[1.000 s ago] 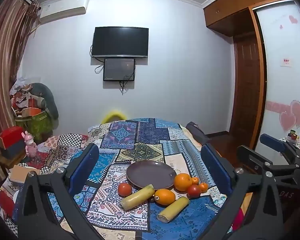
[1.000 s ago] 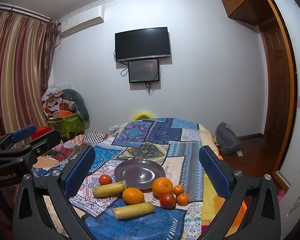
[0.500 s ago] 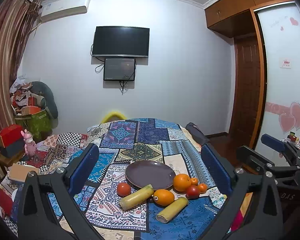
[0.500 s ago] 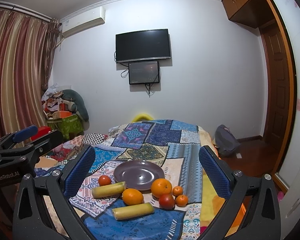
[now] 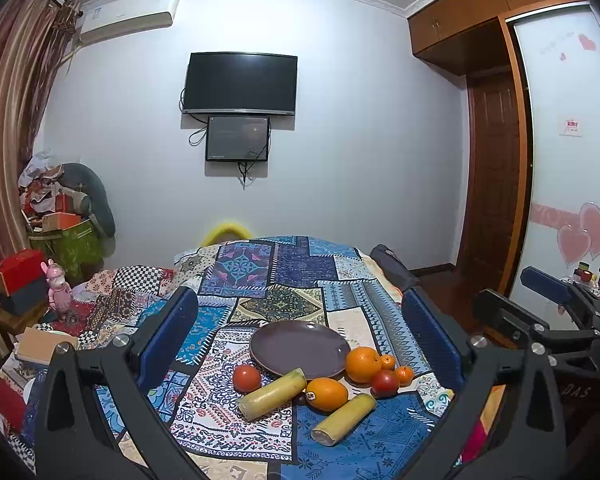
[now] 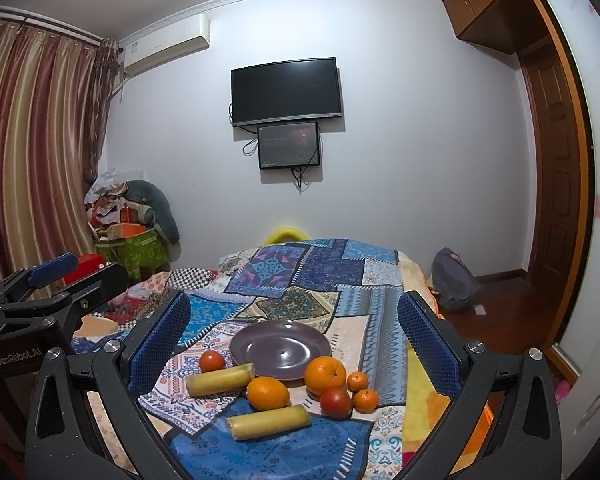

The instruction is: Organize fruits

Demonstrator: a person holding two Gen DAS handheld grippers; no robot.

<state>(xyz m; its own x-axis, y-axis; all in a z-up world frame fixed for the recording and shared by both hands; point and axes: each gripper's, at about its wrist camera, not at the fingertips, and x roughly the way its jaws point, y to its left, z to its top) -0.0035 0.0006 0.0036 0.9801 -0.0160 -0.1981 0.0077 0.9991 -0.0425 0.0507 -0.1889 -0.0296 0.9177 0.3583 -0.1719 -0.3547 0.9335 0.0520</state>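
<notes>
Both grippers, left gripper (image 5: 300, 334) and right gripper (image 6: 294, 330), are hovering wide open and empty. Fruit is lying ahead between their fingers, just short of the plate (image 6: 280, 346); the big orange (image 6: 325, 375) is sitting closer to the right one.

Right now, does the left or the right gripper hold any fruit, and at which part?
Nothing is held. The left gripper and right gripper are both open, above the bed; all fruit lies beside the purple plate.

Home bedroom: quilted bed (image 5: 284, 276), wall television (image 5: 240, 83), curtains (image 6: 36, 136).
</notes>
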